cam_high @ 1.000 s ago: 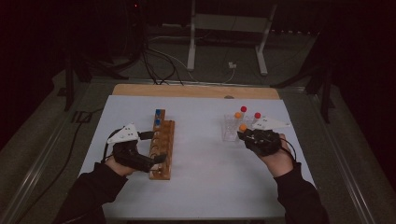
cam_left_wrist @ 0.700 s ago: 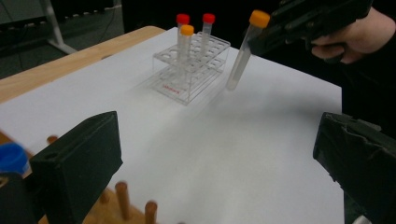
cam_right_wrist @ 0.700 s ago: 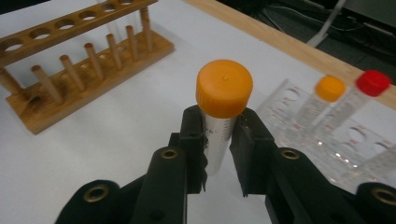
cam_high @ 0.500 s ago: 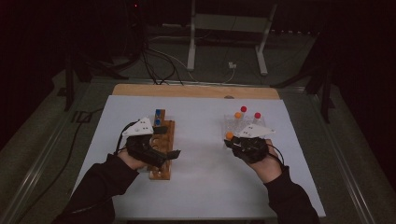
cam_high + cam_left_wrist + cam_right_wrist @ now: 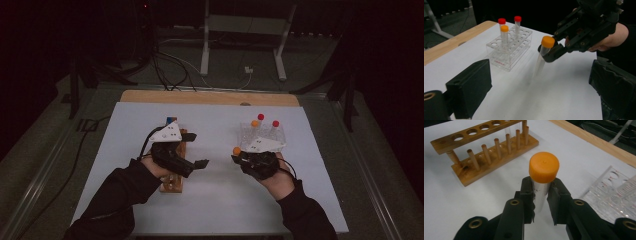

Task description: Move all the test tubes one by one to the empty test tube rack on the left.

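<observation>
An orange-capped tube (image 5: 541, 185) is pinched by the right gripper (image 5: 541, 195) in transit; the left gripper (image 5: 541, 95), jaws spread, is readied, likely for a handover.

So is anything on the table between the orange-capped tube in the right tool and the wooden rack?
Nothing visible. The right tool holds the orange-capped tube upright, and bare white table lies between it and the wooden rack. The left tool, open, hovers by that rack.
</observation>
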`<action>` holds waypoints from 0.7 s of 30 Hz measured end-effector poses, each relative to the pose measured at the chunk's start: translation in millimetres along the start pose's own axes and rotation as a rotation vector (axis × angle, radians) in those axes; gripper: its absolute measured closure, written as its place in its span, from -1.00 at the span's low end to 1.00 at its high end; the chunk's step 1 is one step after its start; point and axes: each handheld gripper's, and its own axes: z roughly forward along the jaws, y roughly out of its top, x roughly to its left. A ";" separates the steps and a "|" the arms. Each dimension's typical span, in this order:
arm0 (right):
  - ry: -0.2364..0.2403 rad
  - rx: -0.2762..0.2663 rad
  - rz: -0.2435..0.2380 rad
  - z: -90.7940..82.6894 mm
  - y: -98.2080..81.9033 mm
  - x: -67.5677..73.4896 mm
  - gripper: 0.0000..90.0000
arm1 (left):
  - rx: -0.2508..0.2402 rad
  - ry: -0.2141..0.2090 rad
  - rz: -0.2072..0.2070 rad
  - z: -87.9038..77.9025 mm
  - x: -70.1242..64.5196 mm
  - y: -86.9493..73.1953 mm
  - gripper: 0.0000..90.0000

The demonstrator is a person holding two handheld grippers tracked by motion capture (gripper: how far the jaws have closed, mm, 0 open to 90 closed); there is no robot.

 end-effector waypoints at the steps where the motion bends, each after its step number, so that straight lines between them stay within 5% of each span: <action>1: 0.003 -0.001 -0.002 0.2 0.4 0.7 0.67 | 0.003 -0.005 0.001 2.1 -0.2 1.1 -0.88; 21: 0.040 0.003 -0.019 4.7 4.0 11.2 0.67 | 0.039 -0.053 0.066 42.2 -11.9 19.6 -0.11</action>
